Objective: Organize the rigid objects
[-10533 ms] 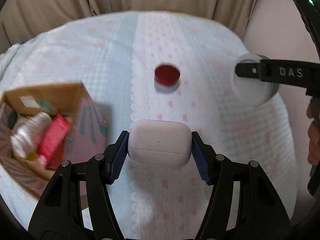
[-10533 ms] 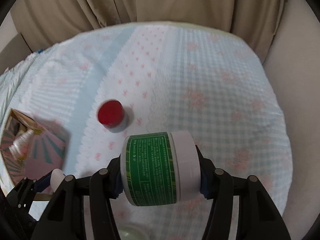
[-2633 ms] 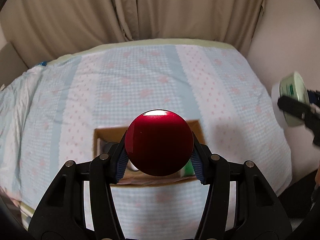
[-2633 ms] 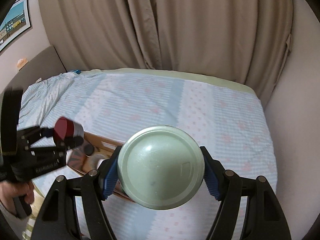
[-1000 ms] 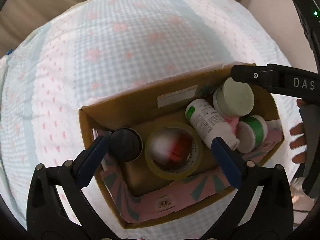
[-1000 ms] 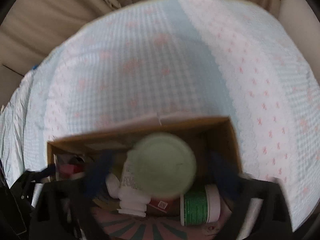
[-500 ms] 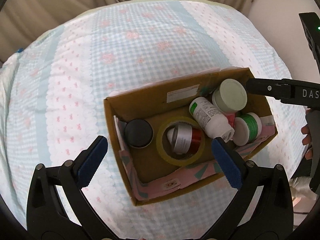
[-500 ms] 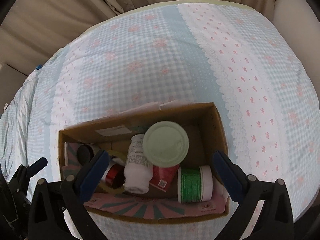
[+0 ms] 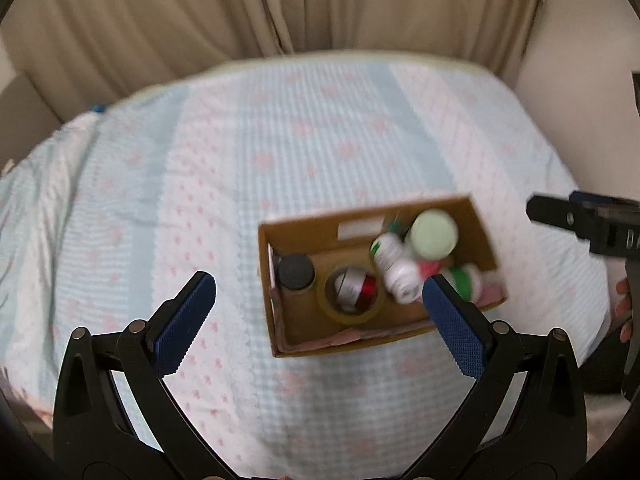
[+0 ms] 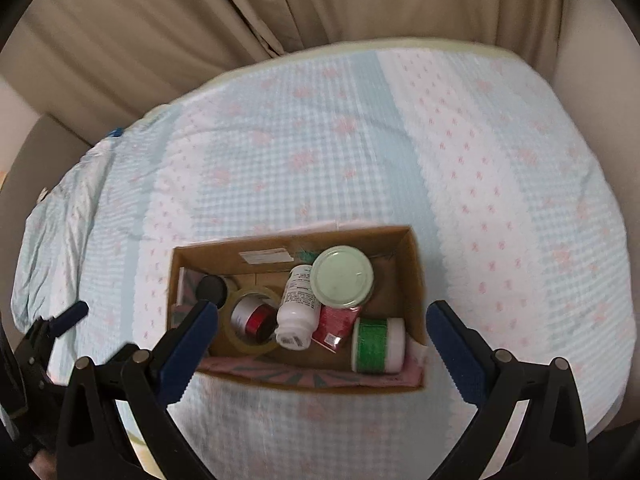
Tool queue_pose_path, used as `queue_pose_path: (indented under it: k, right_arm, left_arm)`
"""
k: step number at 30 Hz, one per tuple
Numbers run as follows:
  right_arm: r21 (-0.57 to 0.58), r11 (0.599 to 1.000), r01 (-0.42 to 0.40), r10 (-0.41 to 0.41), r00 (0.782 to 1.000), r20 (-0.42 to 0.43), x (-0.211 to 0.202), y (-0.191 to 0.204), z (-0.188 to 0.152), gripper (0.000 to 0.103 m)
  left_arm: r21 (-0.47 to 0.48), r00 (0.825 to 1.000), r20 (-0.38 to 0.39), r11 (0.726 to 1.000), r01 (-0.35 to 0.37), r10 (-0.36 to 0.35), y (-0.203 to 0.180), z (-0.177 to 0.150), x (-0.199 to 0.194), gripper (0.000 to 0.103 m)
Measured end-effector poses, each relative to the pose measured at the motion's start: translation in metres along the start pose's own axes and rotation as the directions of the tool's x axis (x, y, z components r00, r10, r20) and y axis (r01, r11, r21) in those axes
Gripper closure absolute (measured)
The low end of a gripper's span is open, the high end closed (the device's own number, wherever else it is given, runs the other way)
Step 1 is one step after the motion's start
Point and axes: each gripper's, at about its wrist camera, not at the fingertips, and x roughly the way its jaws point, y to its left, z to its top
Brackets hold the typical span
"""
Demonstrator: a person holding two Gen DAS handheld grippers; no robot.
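Seemingly the sorting is all but finished: the cardboard box sits on the bed's blue-and-pink checked cover, and every loose item in view lies inside it. From the right wrist view, a pale green lidded jar stands toward the far right of the box, leaning on or resting over a white pill bottle that lies on its side; a red packet peeks out beneath them, and a green-labelled white tub lies on its side against the near wall. Toward the left, a roll of tape lies flat with a small red-capped silver container dropped into its core, and a dark round lid or jar sits in the far left corner (what it is I cannot tell). The left tool hovers above and on the near side of the box with its blue pads spread wide and nothing between them; the right tool is likewise spread wide and empty, hanging over the box's near wall. Part of a hand shows at the right edge of the left view. No stray object shows anywhere on the cover, so I judge that nothing is left to collect, though the bed's near edge is hidden behind the tools. At most, tidying the tilted jar remains. A beige curtain hangs behind the bed.
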Motion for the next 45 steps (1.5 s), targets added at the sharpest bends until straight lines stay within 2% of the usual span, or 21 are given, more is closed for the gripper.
queue_pose_path:
  k: [5, 9, 11, 15, 18, 23, 26, 31, 45]
  right_arm:
    - [-0.085, 0.996, 0.028, -0.018, 0.993, 0.117, -0.088, -0.008, 0.008, 0.000]
    - [-0.093, 0.994, 0.056, -0.035, 0.976, 0.214, -0.148, -0.018, 0.013, 0.000]
    - [-0.087, 0.993, 0.073, -0.047, 0.962, 0.270, -0.177, -0.024, 0.014, 0.000]
    - [-0.073, 0.993, 0.095, -0.063, 0.932, 0.358, -0.221, -0.031, 0.011, 0.000]
    - [-0.063, 0.989, 0.132, -0.094, 0.905, 0.415, -0.246, -0.034, 0.004, 0.000]
    - [-0.057, 0.987, 0.151, -0.109, 0.883, 0.456, -0.265, -0.039, -0.006, 0.000]
    - [-0.060, 0.985, 0.159, -0.113, 0.875, 0.471, -0.269, -0.040, -0.010, 0.000]
    - [-0.061, 0.984, 0.167, -0.117, 0.867, 0.485, -0.273, -0.041, -0.012, 0.000]
    - [-0.057, 0.985, 0.163, -0.115, 0.863, 0.492, -0.272, -0.042, -0.013, 0.000]
  left_arm:
    - [-0.053, 0.989, 0.144, 0.998, -0.018, 0.025, -0.023, 0.030, -0.080, 0.000]
    - [-0.100, 0.963, 0.270, 0.994, 0.040, -0.011, -0.037, 0.045, -0.141, 0.000]
    - [-0.105, 0.949, 0.314, 0.994, 0.044, -0.009, -0.045, 0.048, -0.162, 0.000]
    - [-0.092, 0.922, 0.386, 0.996, 0.000, 0.035, -0.065, 0.047, -0.195, 0.000]
    - [-0.079, 0.904, 0.426, 0.997, 0.006, 0.029, -0.076, 0.041, -0.212, 0.000]
    - [-0.069, 0.886, 0.463, 0.998, 0.004, 0.028, -0.093, 0.031, -0.228, 0.000]
    - [-0.058, 0.883, 0.468, 0.998, -0.006, 0.032, -0.097, 0.030, -0.230, 0.000]
    - [-0.056, 0.884, 0.467, 0.998, -0.011, 0.036, -0.100, 0.030, -0.229, 0.000]
    - [-0.059, 0.883, 0.467, 0.998, -0.030, 0.054, -0.097, 0.029, -0.226, 0.000]
